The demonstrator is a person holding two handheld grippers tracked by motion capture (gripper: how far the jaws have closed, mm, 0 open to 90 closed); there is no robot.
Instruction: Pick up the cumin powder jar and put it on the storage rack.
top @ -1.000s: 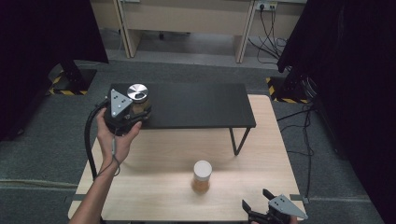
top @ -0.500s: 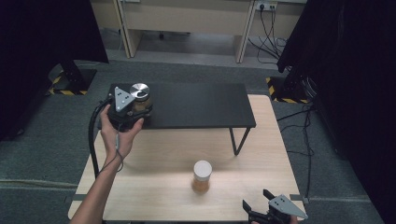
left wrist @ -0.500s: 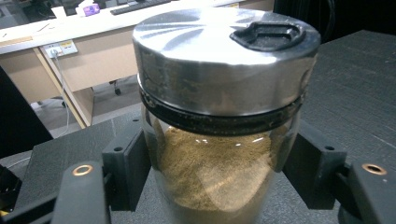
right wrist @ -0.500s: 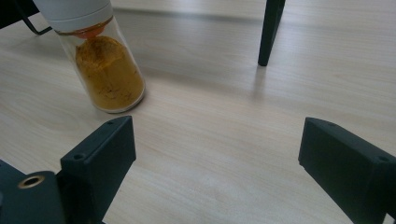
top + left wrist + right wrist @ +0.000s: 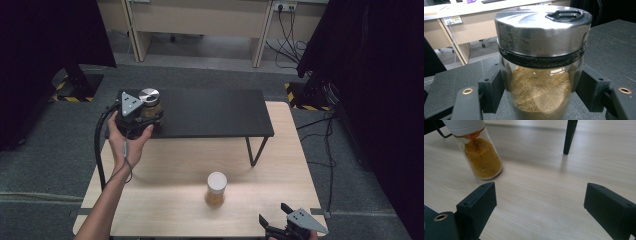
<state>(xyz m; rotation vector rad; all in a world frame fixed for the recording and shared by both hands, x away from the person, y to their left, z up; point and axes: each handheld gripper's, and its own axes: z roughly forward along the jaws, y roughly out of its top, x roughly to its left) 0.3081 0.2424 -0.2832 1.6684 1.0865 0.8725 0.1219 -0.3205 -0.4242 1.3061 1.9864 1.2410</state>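
on the black shelf [image 5: 210,112], left gripper [image 5: 136,116] jaws clamped around the steel-lidded jar [image 5: 540,65] (right gripper [image 5: 282,231] jaws wide, empty)

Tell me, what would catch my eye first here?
Probably the glass jar with a metal lid, full of brownish powder, clamped in the left tongs at the left end of the black shelf. Next, the white-capped jar of orange powder standing alone on the wooden table, with the right tongs open near it.

Jar [image 5: 149,102] on shelf [image 5: 210,112], left end; bottle [image 5: 216,188] on table [image 5: 165,185], before shelf.
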